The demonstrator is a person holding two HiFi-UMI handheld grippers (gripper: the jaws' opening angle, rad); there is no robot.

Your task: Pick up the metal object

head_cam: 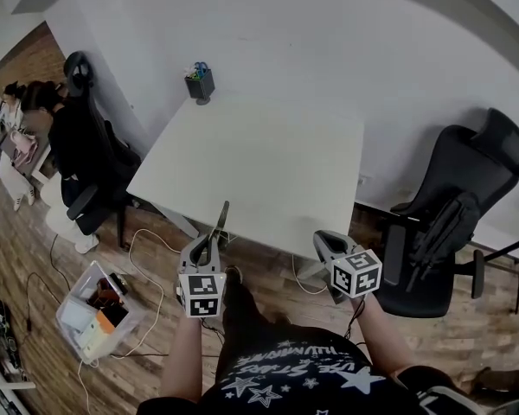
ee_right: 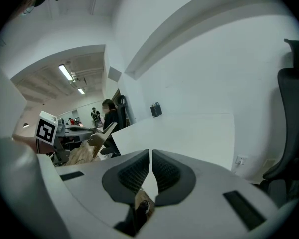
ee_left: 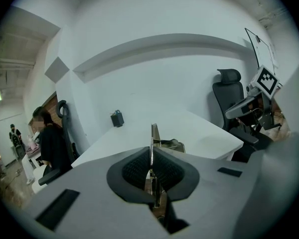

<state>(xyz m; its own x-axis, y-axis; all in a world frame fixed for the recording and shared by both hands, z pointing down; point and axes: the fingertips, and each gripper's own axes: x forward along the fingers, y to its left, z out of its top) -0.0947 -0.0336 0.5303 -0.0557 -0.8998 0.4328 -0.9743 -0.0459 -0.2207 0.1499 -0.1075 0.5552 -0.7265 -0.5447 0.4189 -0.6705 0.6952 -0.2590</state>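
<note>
The metal object [head_cam: 221, 219] is a thin flat angled piece. It sticks up from my left gripper [head_cam: 209, 247], which is shut on it in the air just before the near edge of the white table [head_cam: 259, 162]. In the left gripper view the plate [ee_left: 154, 133] stands edge-on, with the pads of the left gripper [ee_left: 151, 151] pressed on it. My right gripper [head_cam: 323, 240] hovers to the right at about the same height, shut with nothing in it. In the right gripper view the right gripper [ee_right: 150, 156] has its jaws together, and the held metal piece [ee_right: 103, 132] shows at the left.
A dark pen holder [head_cam: 200, 83] stands at the table's far left corner. A black office chair [head_cam: 458, 214] is to the right, and another chair [head_cam: 82, 145] with a seated person is to the left. On the wooden floor lie cables and a clear box [head_cam: 95, 309] of items.
</note>
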